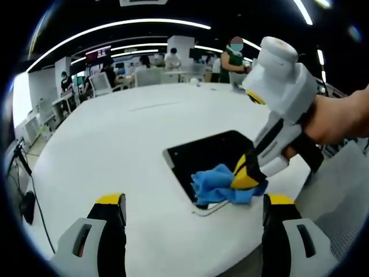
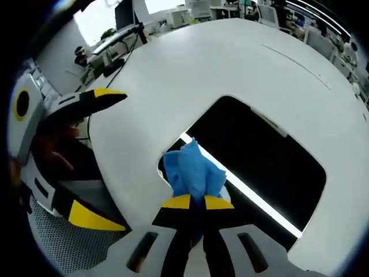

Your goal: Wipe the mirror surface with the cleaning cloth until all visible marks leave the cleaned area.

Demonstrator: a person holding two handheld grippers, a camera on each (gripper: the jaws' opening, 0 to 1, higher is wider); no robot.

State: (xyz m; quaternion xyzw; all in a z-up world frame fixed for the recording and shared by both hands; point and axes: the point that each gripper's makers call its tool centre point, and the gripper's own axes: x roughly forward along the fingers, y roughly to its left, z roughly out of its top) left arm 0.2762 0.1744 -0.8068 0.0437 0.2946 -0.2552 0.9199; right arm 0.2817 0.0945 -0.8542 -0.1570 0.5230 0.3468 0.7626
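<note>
Two tongs are in my hands, and I go from the biggest thing to the smallest. The desk (image 1: 115, 144) is large, round-edged and white, and it carries the mirror (image 2: 259, 161), a dark rounded rectangle that lies flat near the desk's edge and reflects a ceiling light as a bright stripe. The cleaning cloth (image 2: 193, 173) is blue and bunched, and it sits on the corner of the mirror that is closest to me. My right tongs (image 2: 193, 203) are clamped together on the cloth and press it down on the glass. My left tongs (image 1: 193, 208) stand apart with nothing between them, and they hover above the desk just beside the mirror.

I judge these risks. The mirror is not held by anything, so a hard stroke can push it over the smooth desk toward the near edge; my free left tongs could steady it. The cloth is only a small wad, so a hard yellow tip can touch the glass and scratch it if I tilt too much. The cloth can also slip out if it drags. I cannot see any marks on the dark glass, so I can miss some.

I see no containers on the desk.
</note>
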